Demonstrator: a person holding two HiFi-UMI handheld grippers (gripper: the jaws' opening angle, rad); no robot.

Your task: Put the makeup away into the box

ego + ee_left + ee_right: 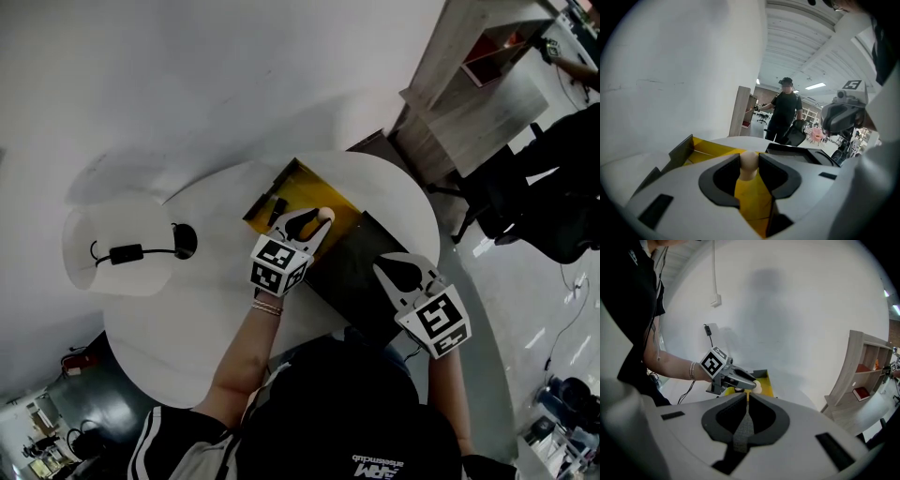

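Well, the left tool [314, 223] holds a beige makeup piece [749, 163] above the yellow-lined box [302, 186].

Far left on the counter [187, 314] lies a black cable [127, 253], well apart from the work. Next, the left tool is clenched on the rounded beige piece, not yet set down in the box. The piece looks light and probably soft, so a gentle pinch across its middle should do. A harder squeeze might pop it out. Only the left gripper view shows the jaws pressing its sides, and only the head view shows the black lid [352, 272] just beside the box. Rightmost, the right tool [746, 398] hovers over that lid, clenched on nothing.
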